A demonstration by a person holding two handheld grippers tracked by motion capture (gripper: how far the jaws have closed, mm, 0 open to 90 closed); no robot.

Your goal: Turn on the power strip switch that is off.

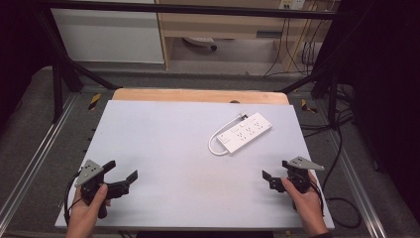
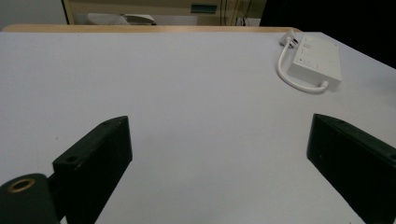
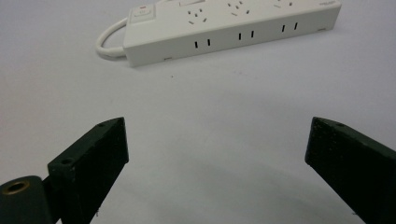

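A white power strip (image 1: 243,131) is lying flat on the pale worktop (image 1: 163,148), in its far right part, set at a slant with its short white cord (image 1: 216,144) looping off the nearer end. The right tool (image 1: 275,170) is hovering near the worktop's front right corner, well short of the strip, with the strip sitting ahead of it and slightly toward the middle. In the right gripper view the strip (image 3: 224,28) is lying beyond the tool's wide-spread jaws, its long side facing them; nothing is sitting between them. The left tool (image 1: 123,170) is waiting near the front left corner, well apart from the strip, its jaws likewise standing wide and gripping nothing. In the left gripper view the strip (image 2: 314,58) is showing far off to the upper right; its sockets are probably facing up, though that view is too oblique to be sure.
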